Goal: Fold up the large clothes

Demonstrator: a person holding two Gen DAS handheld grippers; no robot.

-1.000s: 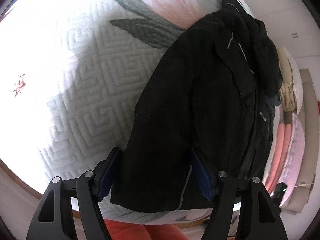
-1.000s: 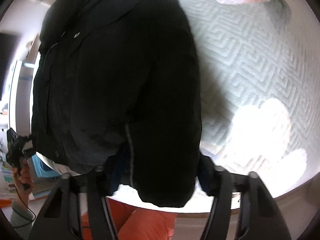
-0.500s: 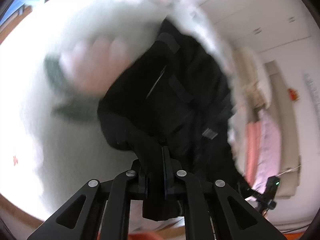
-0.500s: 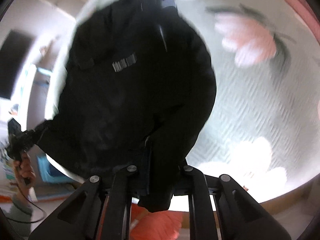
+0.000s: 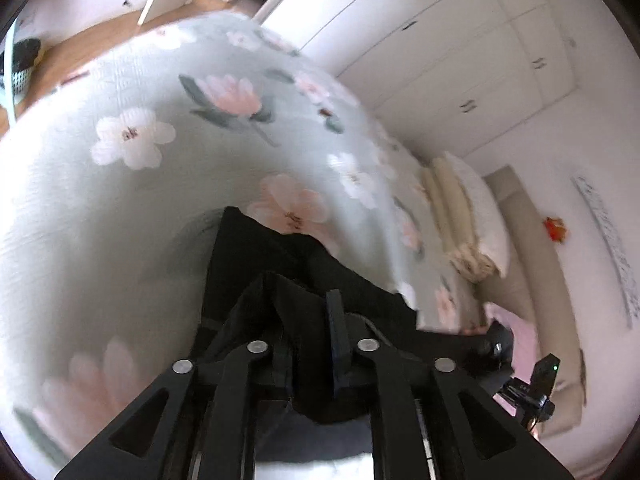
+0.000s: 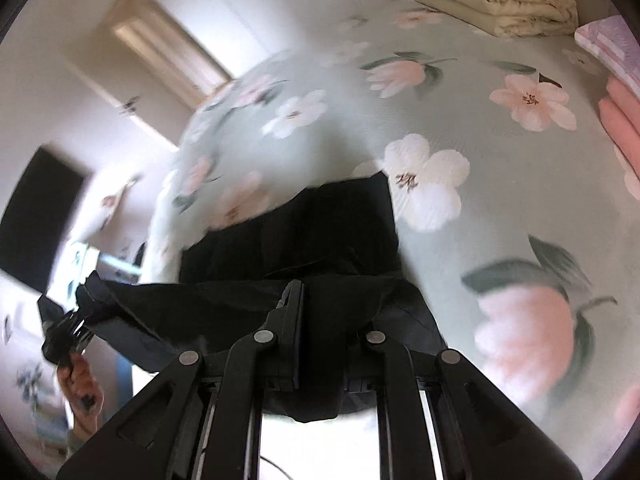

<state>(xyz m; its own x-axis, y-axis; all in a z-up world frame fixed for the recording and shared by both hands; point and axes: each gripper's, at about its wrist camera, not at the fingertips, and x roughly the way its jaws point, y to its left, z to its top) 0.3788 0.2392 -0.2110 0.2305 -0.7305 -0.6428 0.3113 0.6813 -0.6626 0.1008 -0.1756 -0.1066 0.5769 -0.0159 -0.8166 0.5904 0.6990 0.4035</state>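
My left gripper (image 5: pixel 310 320) is clamped on a fold of the black jacket (image 5: pixel 280 264). In the left wrist view its two fingers stand close together with dark cloth bunched between them, and the blue pad of the finger (image 5: pixel 334 344) at 1 o'clock of the pinch presses against the fabric. From the grip, the jacket runs away toward 12 o'clock and lies on the floral bedspread (image 5: pixel 132 208), its far edge just short of a pink flower print. A second stretch of the garment leads off toward 3 o'clock, where the other tool, small and dark, shows at the frame's lower right.

My right gripper (image 6: pixel 300 320) is likewise closed on the jacket (image 6: pixel 320 232). In the right wrist view the fingers meet on a hem, and cloth hangs below them between the linkage arms. The lifted edge stretches taut from the grip toward 9 o'clock, ending at the left tool held in my left hand (image 6: pixel 82 380). Beyond the raised edge, the rest of the garment rests flat on the bedspread (image 6: pixel 500 184), with a white flower print just beside its corner at 1 o'clock.

At 1 o'clock in the right view, a stack of folded cream bedding (image 6: pixel 496 4) sits on the far side of the bed, and folded pink items (image 6: pixel 620 120) lie at 3 o'clock. White wardrobe doors (image 5: pixel 460 60) fill the left view at 1 o'clock. Both views carry motion blur.
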